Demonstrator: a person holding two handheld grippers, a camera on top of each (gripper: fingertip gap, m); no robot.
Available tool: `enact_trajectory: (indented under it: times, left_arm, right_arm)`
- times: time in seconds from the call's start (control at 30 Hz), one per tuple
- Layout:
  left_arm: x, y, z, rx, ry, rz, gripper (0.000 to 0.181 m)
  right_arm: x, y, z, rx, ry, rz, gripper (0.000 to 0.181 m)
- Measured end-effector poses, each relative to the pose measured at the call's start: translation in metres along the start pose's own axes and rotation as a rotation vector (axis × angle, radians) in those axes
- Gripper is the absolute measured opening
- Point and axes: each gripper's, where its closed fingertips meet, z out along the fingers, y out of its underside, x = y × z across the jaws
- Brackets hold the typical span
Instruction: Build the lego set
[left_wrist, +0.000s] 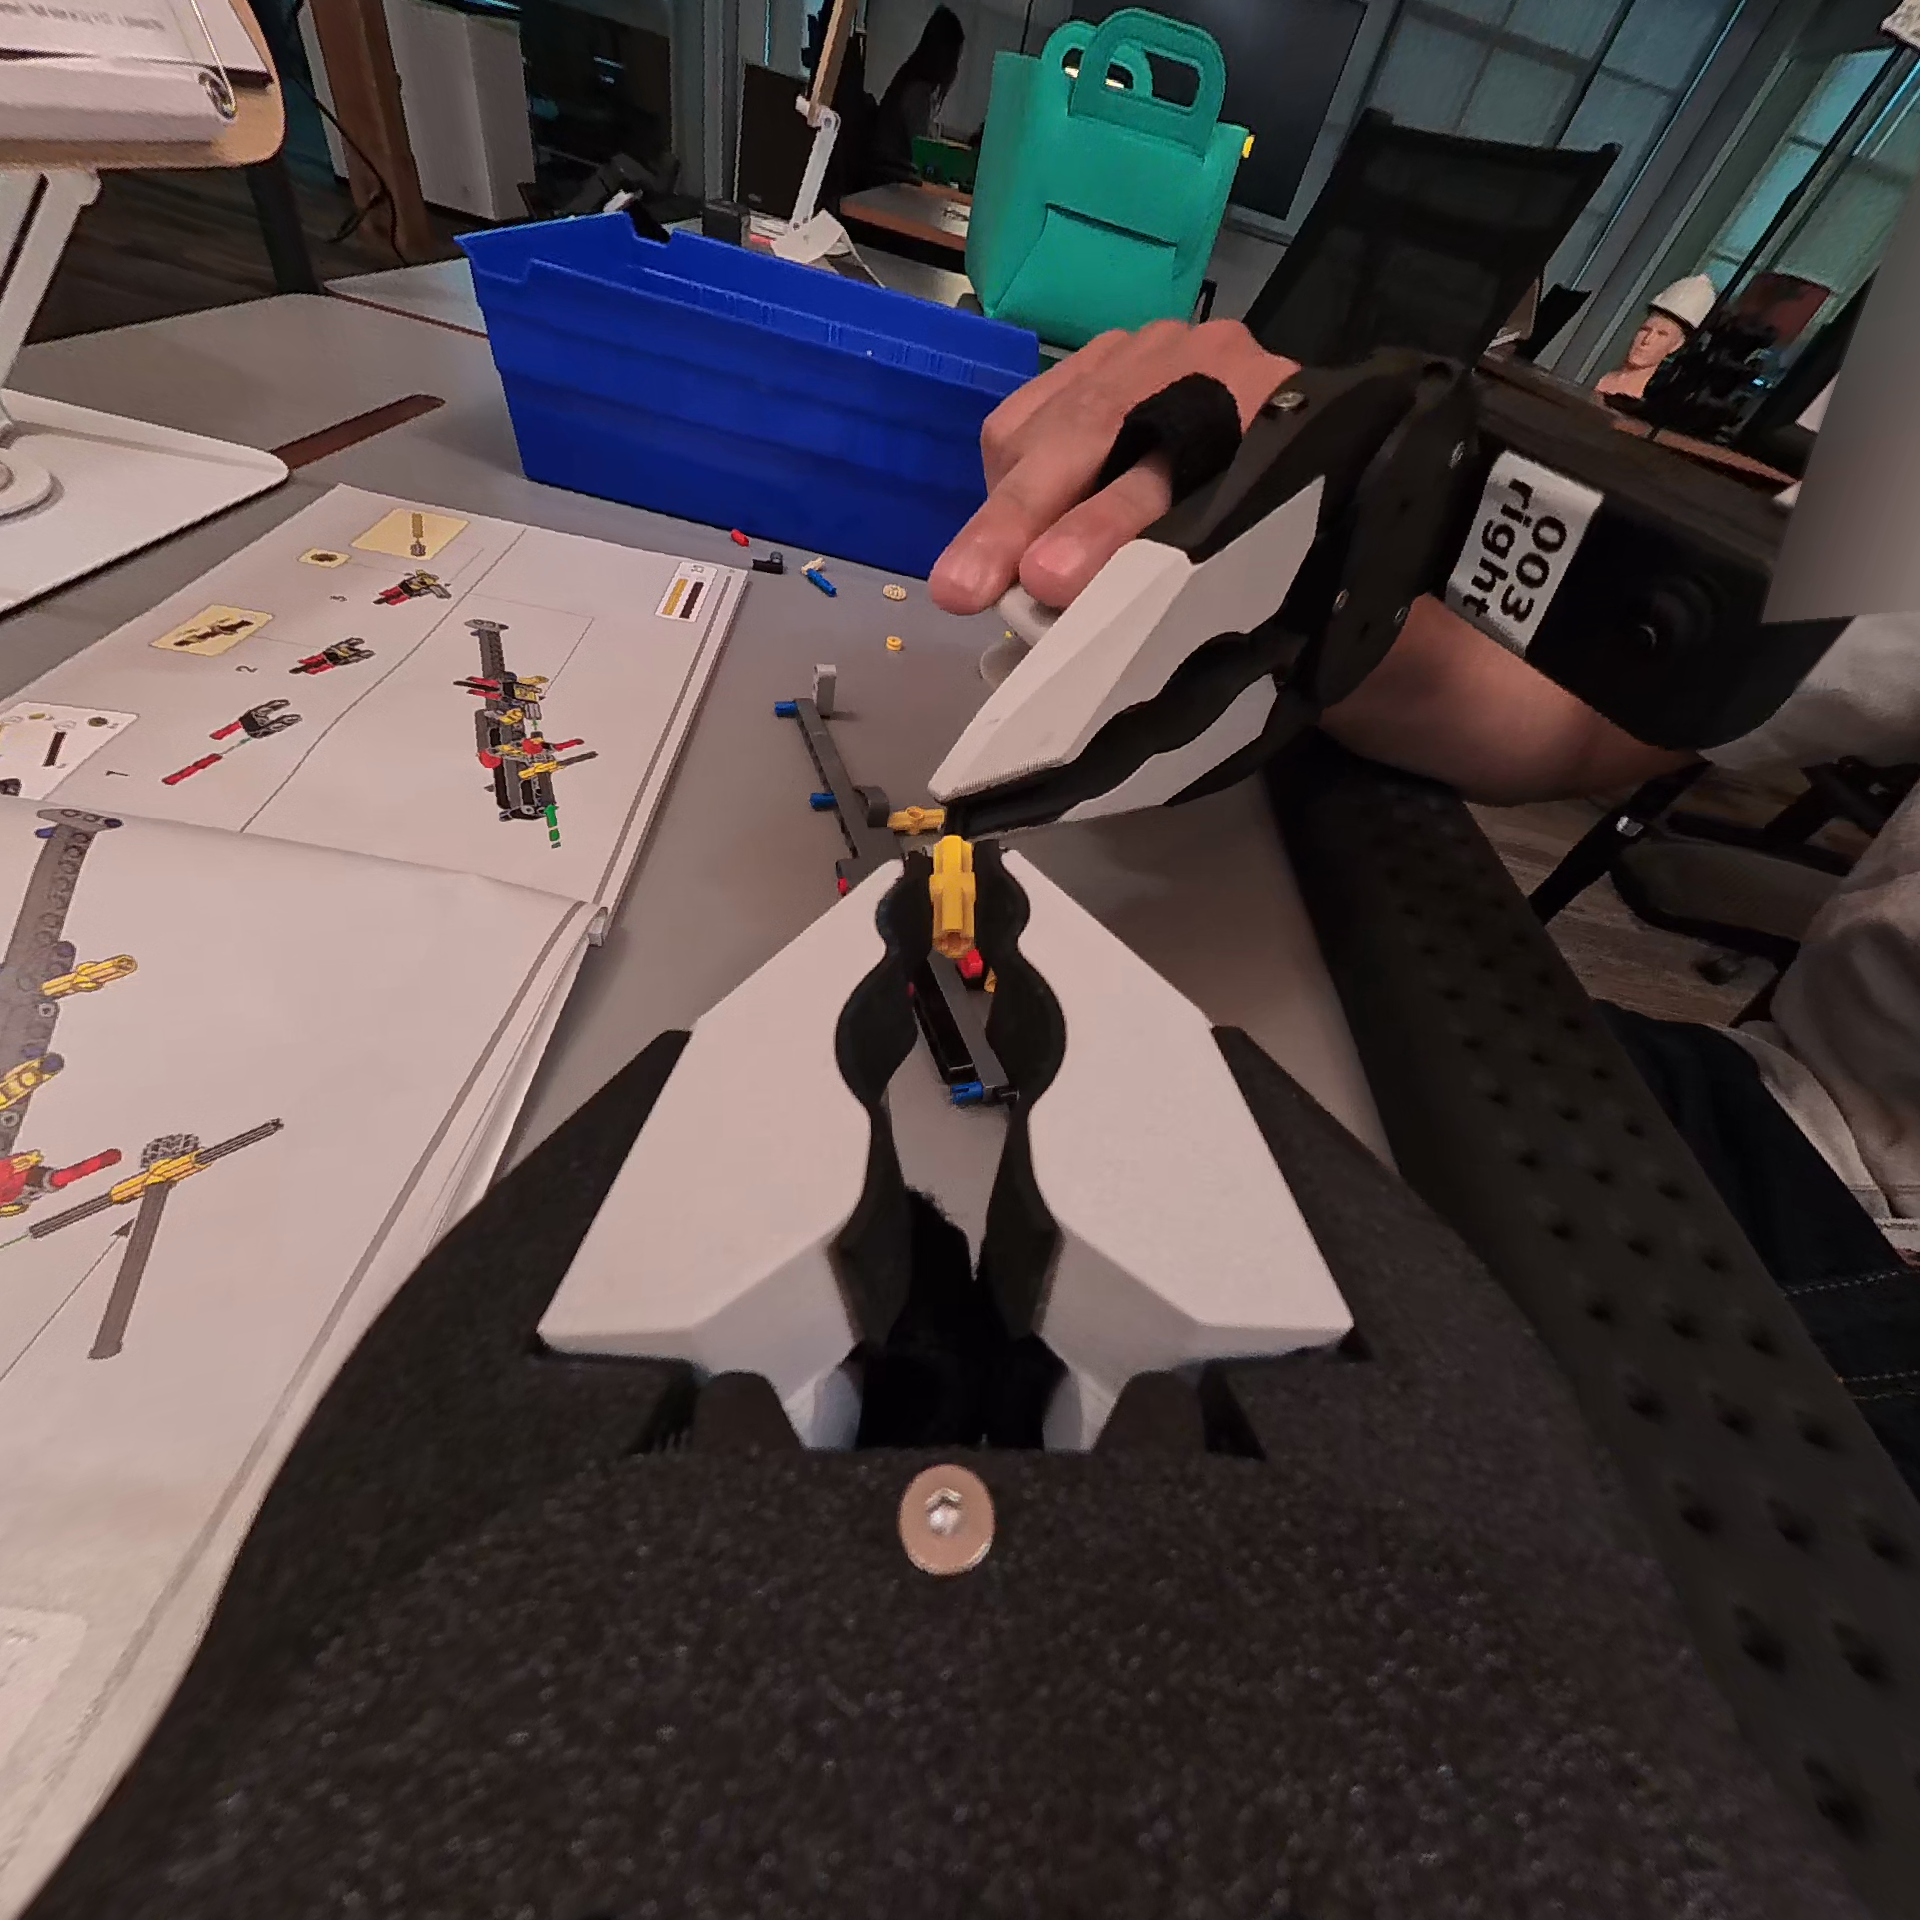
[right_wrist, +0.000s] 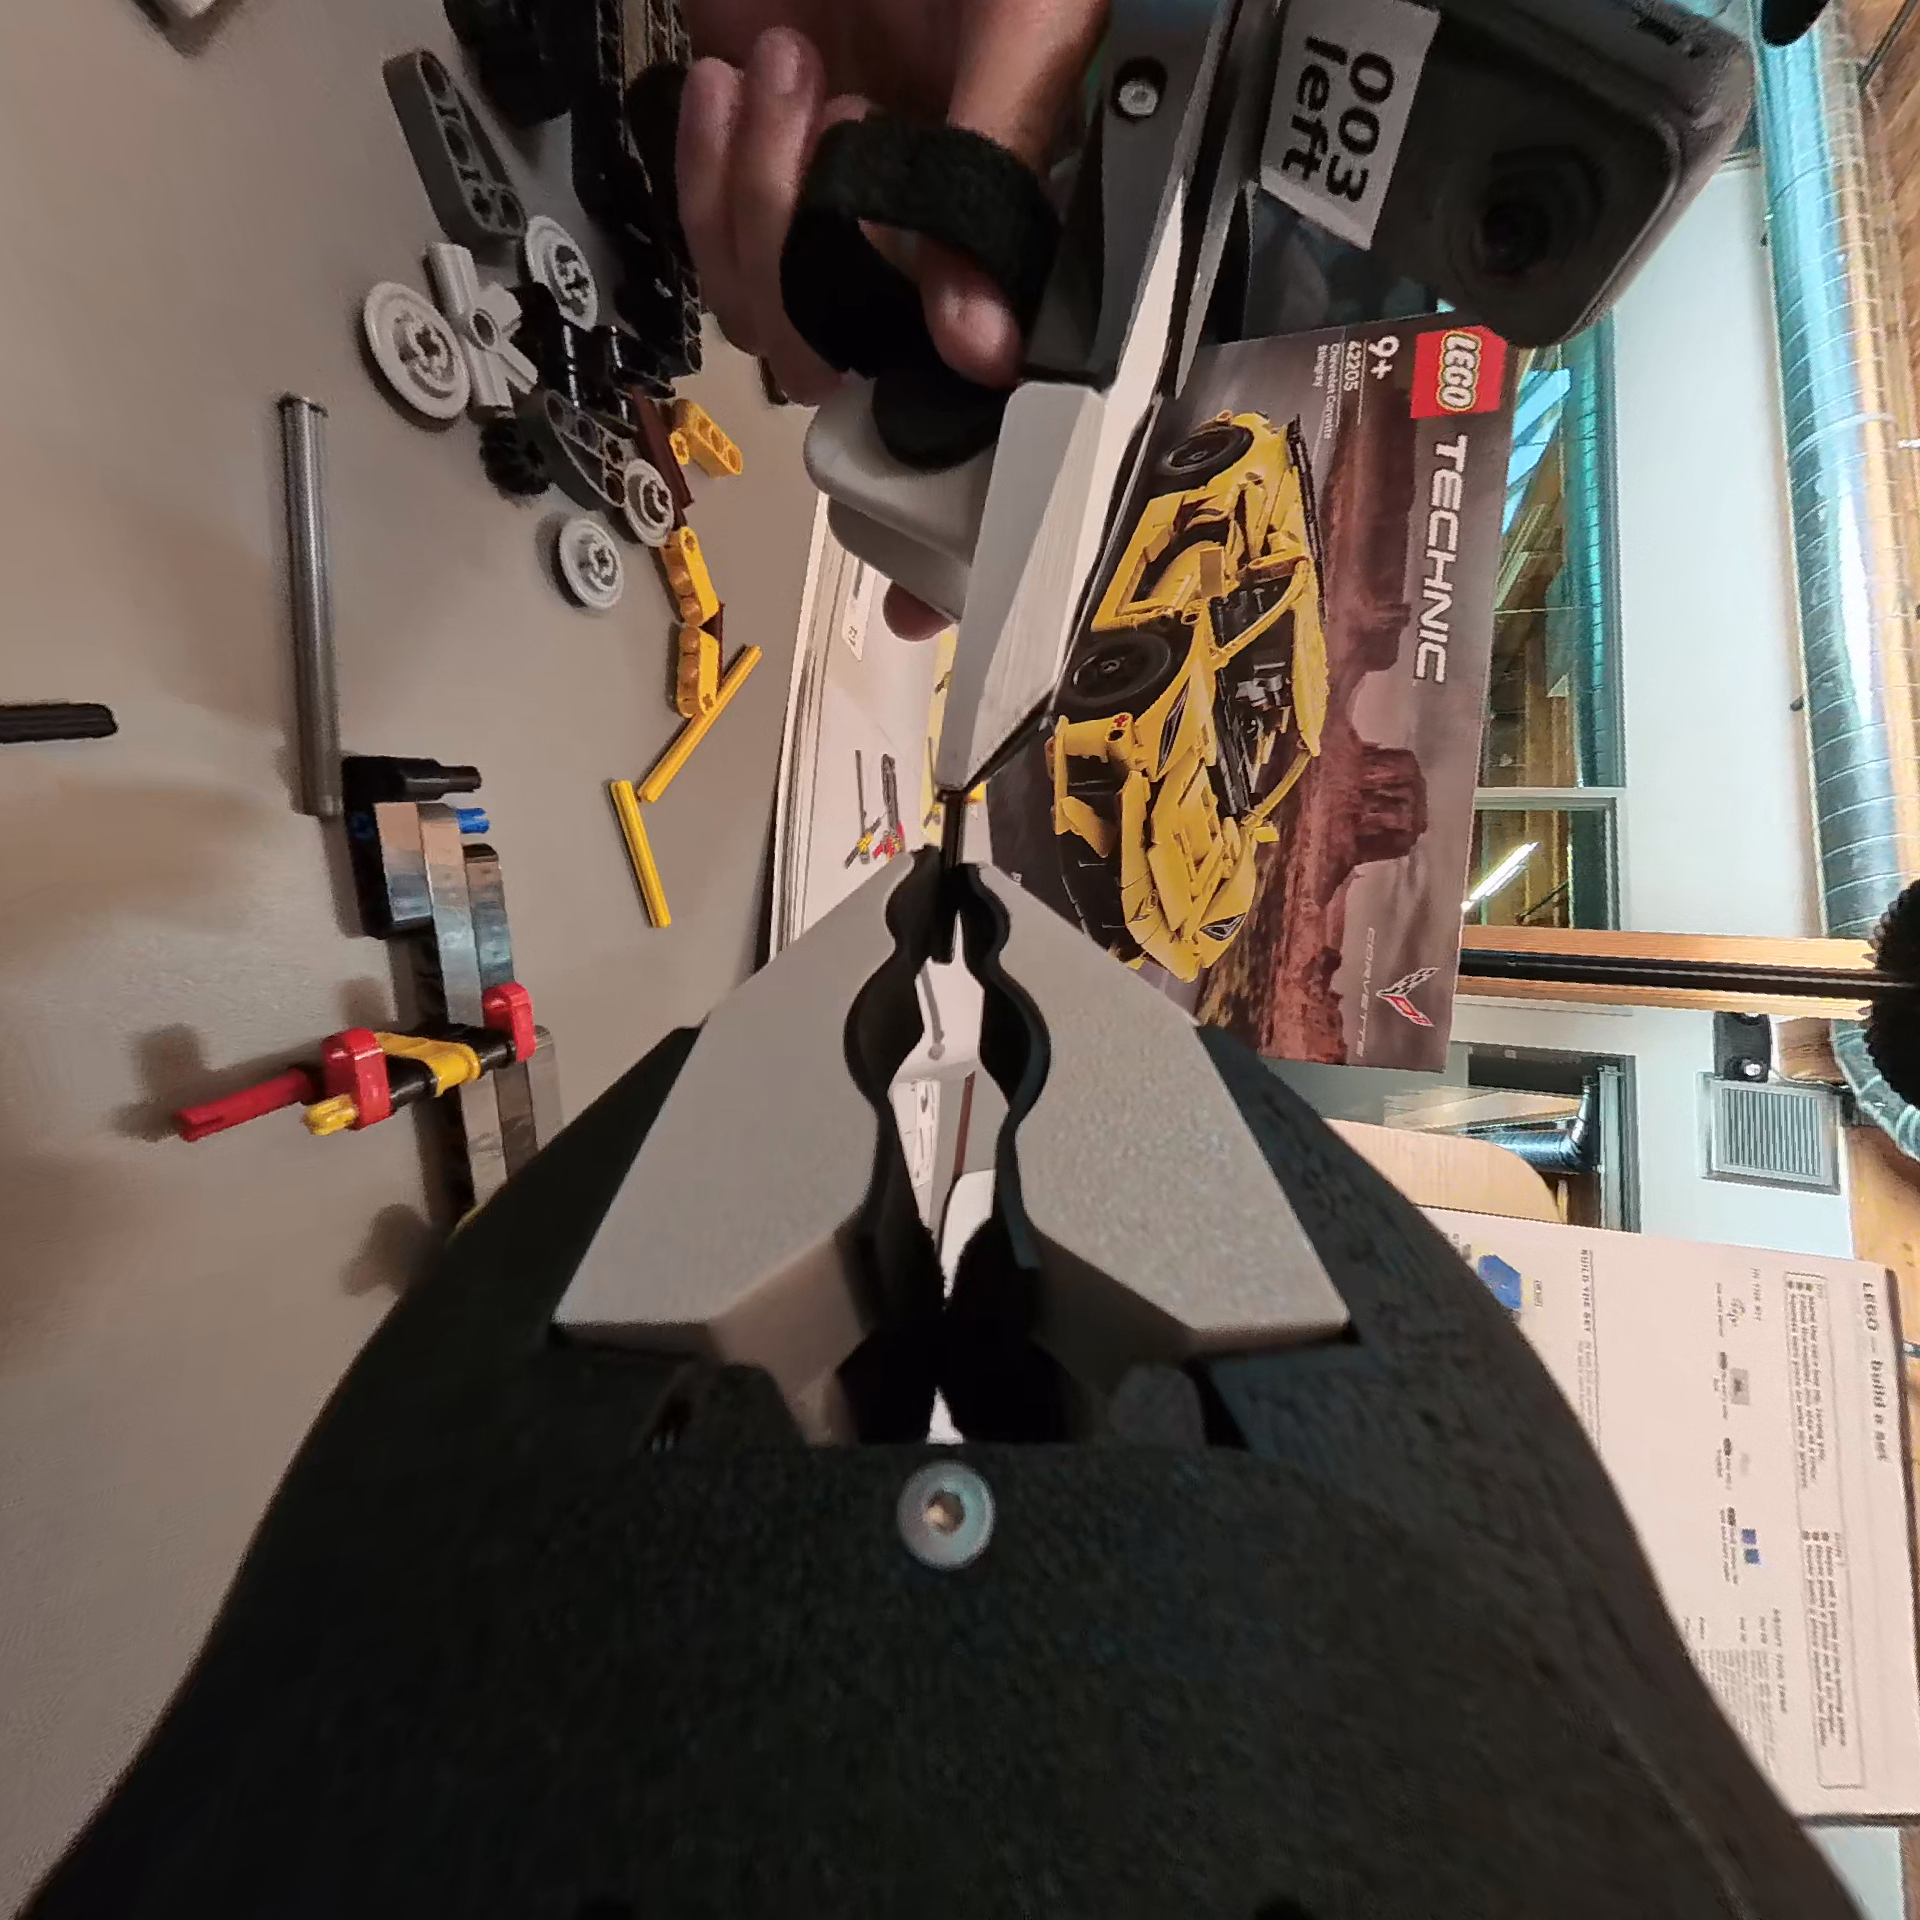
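My left gripper (left_wrist: 951, 864) is shut on a small yellow connector (left_wrist: 951, 894) and holds it above the table. My right gripper (left_wrist: 954, 819) comes in from the right, and its tips meet the left gripper's tips over the connector. In the right wrist view my right gripper (right_wrist: 941, 875) is shut on a thin black axle (right_wrist: 948, 914) that points at the left gripper's tips (right_wrist: 956, 795). The connector is hidden there. A long dark beam assembly (left_wrist: 831, 764) with red, yellow and blue pins lies on the table under both grippers; it also shows in the right wrist view (right_wrist: 457, 935).
Open instruction booklets (left_wrist: 364, 675) lie to the left. A blue bin (left_wrist: 748, 384) and a teal bag (left_wrist: 1112, 177) stand behind. Small loose pieces (left_wrist: 821, 577) lie by the bin. A pile of wheels and beams (right_wrist: 582, 343), yellow axles (right_wrist: 665, 790), a metal rod (right_wrist: 310, 603) and the set's box (right_wrist: 1299, 665) are nearby. Both grippers' tips are close together, under 4 cm apart. The metal rod (right_wrist: 310, 603) is about 10 centimeters from my left fingertips.
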Motion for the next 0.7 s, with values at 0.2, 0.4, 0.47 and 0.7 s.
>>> enact_trajectory:
  times: [0.2,0.4,0.47,0.7]
  left_arm:
    - [-0.0013,0.0017,0.0002,-0.010,-0.002,-0.011,0.006]
    - [-0.0030,0.0023,-0.0007,-0.015,-0.016,-0.002,0.006]
    - [-0.0031,0.0031,-0.0008,-0.022,-0.022,0.014,0.006]
    - [-0.0037,0.0076,-0.0008,-0.048,-0.055,0.104,0.006]
  right_arm:
    - [-0.0009,0.0005,0.0011,-0.005,0.000,-0.004,0.003]
    - [-0.0029,-0.0005,0.0013,0.006,-0.019,0.023,0.003]
    - [-0.0038,-0.0008,0.0017,0.011,-0.026,0.036,0.003]
    - [-0.0043,-0.0006,0.0000,0.031,-0.057,0.103,0.003]
